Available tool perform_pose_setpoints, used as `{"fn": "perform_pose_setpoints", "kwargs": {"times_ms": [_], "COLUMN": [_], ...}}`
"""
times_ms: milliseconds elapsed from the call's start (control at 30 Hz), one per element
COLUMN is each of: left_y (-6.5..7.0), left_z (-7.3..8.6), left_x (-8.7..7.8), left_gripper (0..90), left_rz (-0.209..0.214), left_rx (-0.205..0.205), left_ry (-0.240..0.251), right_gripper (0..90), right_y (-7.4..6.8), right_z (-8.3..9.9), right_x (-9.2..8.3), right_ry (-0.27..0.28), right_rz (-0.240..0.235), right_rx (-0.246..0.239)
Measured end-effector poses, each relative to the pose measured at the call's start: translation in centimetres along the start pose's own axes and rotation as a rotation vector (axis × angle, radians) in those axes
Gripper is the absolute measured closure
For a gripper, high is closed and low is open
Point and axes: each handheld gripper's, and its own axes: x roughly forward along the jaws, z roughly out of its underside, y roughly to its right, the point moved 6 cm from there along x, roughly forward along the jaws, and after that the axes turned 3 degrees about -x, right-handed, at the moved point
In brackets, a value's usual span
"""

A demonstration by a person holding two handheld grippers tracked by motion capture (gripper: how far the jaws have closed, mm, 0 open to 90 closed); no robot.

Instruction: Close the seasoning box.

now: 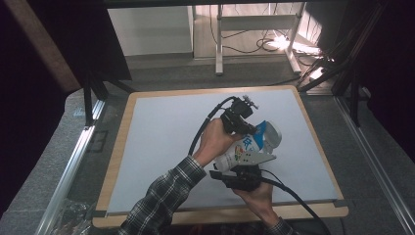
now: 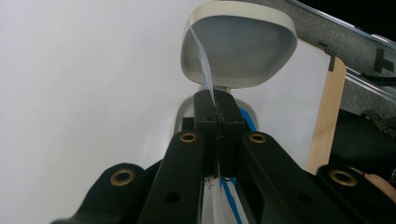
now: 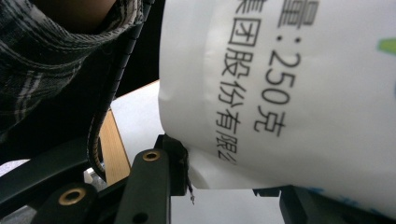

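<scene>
Both grippers are black. The left gripper (image 1: 244, 128) carries a small metal fitting on top, the right gripper (image 1: 238, 172) a grey three-cornered plate. A thick black cable (image 1: 205, 125) trails from each. Brass-ringed screws (image 2: 188, 137) dot the black jaw arms. Behind each gripper, the sleeves (image 1: 161, 196) are dark plaid.

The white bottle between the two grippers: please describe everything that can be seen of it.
The white bottle looks like plastic, with blue and colourful label print and black printed characters. It lies tilted above the table. Its hinged cap stands open. The right gripper clamps its body; the left gripper pinches a thin clear strip at its mouth.
</scene>
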Motion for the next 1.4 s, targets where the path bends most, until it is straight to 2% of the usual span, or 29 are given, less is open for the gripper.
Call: {"fn": "perform_pose_setpoints", "kwargs": {"times_ms": [1400], "left_y": [0.08], "left_z": [-0.1], "left_x": [0.03], "left_gripper": [89.6], "left_rz": [0.003], "left_rx": [0.003], "left_ry": [-0.009], "right_gripper": [64.6], "right_y": [-0.06], "right_z": [-0.03], "right_x": [0.16], "right_ry": [0.008], "right_rz": [0.005], "right_rx": [0.002]}}
